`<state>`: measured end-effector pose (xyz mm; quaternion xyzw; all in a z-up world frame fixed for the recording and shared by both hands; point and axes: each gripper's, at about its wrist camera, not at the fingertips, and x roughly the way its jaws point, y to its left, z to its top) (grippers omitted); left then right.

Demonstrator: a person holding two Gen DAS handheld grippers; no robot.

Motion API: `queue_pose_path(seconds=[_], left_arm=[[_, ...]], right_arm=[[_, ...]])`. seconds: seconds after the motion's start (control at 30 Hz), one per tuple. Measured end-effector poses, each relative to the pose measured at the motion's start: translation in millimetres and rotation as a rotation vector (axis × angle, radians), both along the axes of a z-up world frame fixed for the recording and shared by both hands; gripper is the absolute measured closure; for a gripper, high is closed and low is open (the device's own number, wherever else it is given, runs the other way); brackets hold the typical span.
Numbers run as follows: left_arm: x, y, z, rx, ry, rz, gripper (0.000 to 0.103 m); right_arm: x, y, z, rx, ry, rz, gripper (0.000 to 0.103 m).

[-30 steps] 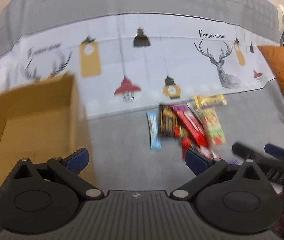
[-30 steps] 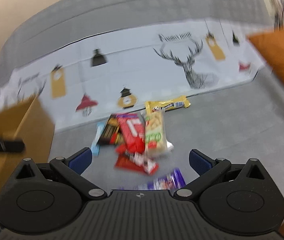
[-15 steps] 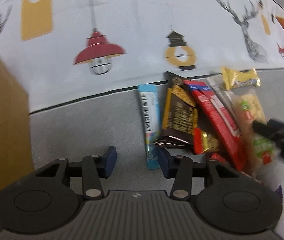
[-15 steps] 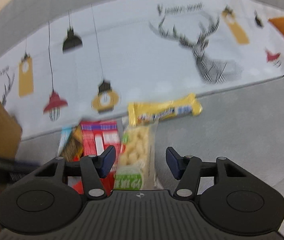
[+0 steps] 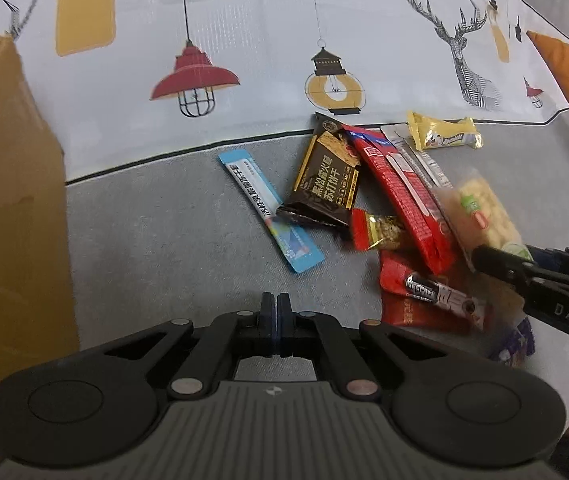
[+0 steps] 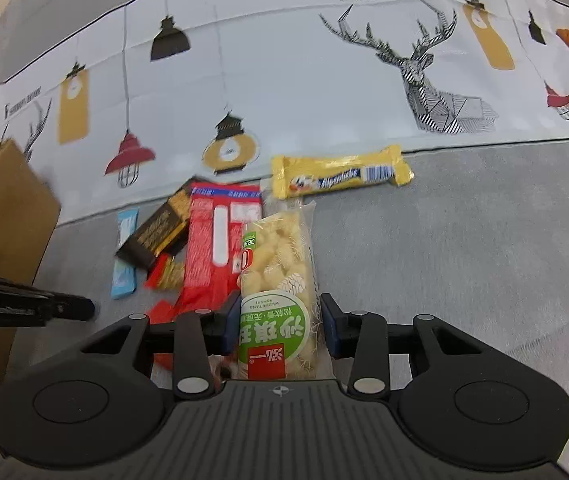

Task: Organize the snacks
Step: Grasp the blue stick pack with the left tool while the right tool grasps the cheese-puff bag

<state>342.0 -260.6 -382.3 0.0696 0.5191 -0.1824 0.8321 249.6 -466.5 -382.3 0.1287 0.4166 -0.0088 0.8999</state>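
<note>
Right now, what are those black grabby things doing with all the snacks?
A person is sorting a pile of snacks with a gripper in each hand. The right gripper has its fingers on both sides of the clear pack of puffed snacks, which lies on the grey cloth. The left gripper is shut with nothing in it, near the blue stick packet. The cardboard box stands to the left.

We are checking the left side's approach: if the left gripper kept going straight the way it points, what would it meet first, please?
Probably the blue stick sachet: the left gripper, shut and empty, points just at its near end, with only grey cloth between, though depth is unclear.
</note>
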Motion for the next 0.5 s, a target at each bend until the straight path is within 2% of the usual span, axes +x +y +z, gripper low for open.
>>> queue_pose_path(seconds=[0.03, 0.07, 0.1, 0.13, 0.17, 0.27, 0.3, 0.37, 0.4, 0.43, 0.5], left_arm=[[2, -1, 0, -0.003, -0.001, 0.014, 0.090], [6, -2, 0, -0.017, 0.008, 0.020, 0.066], [13, -3, -1, -0.043, 0.019, 0.023, 0.053], [19, -5, -1, -0.067, 0.023, 0.029, 0.035], [26, -9, -2, -0.083, 0.019, 0.033, 0.032], [46, -23, -15, -0.101, 0.038, 0.033, 0.034], [49, -29, -19, -0.085, 0.005, 0.016, 0.035], [46, -42, -20, 0.017, -0.085, -0.049, 0.071], [43, -45, -19, 0.048, -0.115, -0.075, 0.079], [41, -43, -18, 0.037, -0.103, -0.086, 0.086], [36, -33, -15, 0.035, -0.068, -0.069, 0.088]], right_arm=[[-1, 0, -1, 0.004, 0.004, 0.005, 0.061], [0, 0, -2, 0.006, 0.007, 0.005, 0.061], [0, -1, -2, 0.006, 0.004, 0.004, 0.062], [0, -2, -1, 0.005, -0.004, 0.002, 0.062], [0, -2, 0, 0.006, -0.014, 0.000, 0.062], [2, -7, 1, 0.017, -0.029, -0.003, 0.063], [3, -8, 0, 0.018, -0.027, -0.002, 0.063], [6, -8, -4, 0.020, -0.017, -0.002, 0.062], [6, -9, -6, 0.020, -0.013, -0.001, 0.062], [7, -9, -7, 0.019, -0.010, -0.001, 0.063], [7, -11, -6, 0.024, -0.009, -0.003, 0.063]])
